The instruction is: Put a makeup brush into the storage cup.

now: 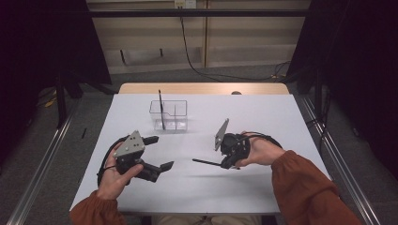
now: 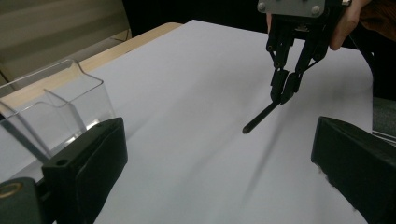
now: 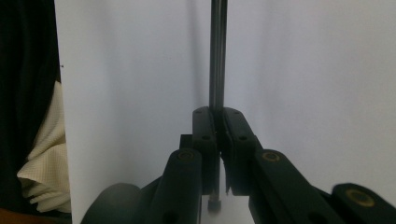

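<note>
A thin black pen [image 1: 206,162] hangs just above the white table [image 1: 263,117], level and pointing left. My right gripper [image 1: 226,164] is shut on its right end. The right gripper view looks along the pen [image 3: 217,56], pinched between the closed pads of that gripper [image 3: 216,114]. My left gripper [image 1: 159,152] is at the near left, wide open with nothing in it. Its view shows its own jaws far apart [image 2: 219,135], and beyond them the right gripper [image 2: 285,91] with the pen [image 2: 259,116] slanting down. A second black pen [image 1: 161,110] leans in a clear divided box [image 1: 176,108].
The clear box [image 2: 56,105] stands at the table's back middle, close to the left gripper. A wooden strip [image 1: 202,88] edges the far side. Metal rails [image 1: 338,164] run along both sides of the table, and a black cable [image 1: 197,65] lies on the floor behind.
</note>
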`<state>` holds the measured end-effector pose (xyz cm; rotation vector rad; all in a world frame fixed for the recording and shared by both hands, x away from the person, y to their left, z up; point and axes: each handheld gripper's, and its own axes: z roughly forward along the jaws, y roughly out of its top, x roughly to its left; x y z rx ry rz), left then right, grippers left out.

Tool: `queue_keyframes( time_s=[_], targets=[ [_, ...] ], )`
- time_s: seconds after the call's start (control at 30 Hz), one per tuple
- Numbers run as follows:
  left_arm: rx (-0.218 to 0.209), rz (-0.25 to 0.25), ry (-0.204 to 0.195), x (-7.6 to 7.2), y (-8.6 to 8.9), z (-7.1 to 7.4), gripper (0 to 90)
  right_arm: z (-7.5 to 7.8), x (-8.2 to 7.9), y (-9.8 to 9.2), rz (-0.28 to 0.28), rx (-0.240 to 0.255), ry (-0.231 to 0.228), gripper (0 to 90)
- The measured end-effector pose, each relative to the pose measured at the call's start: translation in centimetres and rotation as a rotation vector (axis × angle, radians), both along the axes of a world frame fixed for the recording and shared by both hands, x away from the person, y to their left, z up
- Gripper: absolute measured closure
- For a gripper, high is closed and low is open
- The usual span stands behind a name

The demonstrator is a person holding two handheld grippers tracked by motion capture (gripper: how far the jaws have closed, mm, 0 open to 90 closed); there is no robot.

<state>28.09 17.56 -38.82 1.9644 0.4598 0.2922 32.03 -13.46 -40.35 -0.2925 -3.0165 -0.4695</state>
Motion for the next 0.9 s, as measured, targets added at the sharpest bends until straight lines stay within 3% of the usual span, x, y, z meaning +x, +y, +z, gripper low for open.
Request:
queue_keyframes(
  time_s=[0.27,0.57,0.9],
  targets=[
    [0.023,-0.040,-0.009,0.6,-2.1,0.8,3.4,0.1,-0.1,0.2,0.006,0.002,0.001,85.0],
    [0.074,-0.082,0.028,1.4,-3.9,0.8,3.4,0.1,-0.1,0.4,0.021,0.007,-0.001,85.0],
    [0.204,-0.156,0.062,2.1,-5.7,0.7,3.3,0.4,-0.3,1.0,0.033,-0.002,-0.001,85.0]
  ],
)
